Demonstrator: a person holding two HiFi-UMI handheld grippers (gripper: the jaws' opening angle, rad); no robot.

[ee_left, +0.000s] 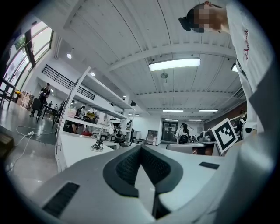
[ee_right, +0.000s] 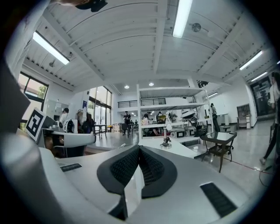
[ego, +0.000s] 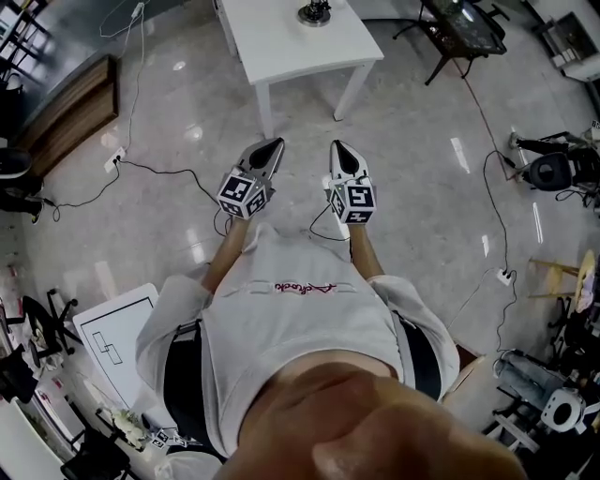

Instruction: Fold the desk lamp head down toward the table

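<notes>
Our shirt [ego: 300,319] fills lower centre. Just above, we hold L gripper [ego: 273,146] & R gripper [ego: 338,148], both w/ jaws closed on nothing, touching nothing. Desk lamp [ego: 314,11] stands on white table [ego: 281,47], top centre, well apart. Only gripper views show ppl [ee_right: 126,117] at the back; only head view shows floor cable [ego: 159,171].

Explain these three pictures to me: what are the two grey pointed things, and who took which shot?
No robot here: a person holds a two-jaw gripper in each hand, the left gripper and the right gripper. The head view comes from a camera on the person's head, looking down. The other two come from cameras riding on each gripper, looking along its jaws. Both pairs of jaws are shut with nothing between them. Ahead stands a white table with a small desk lamp on it, not yet touched.
</notes>
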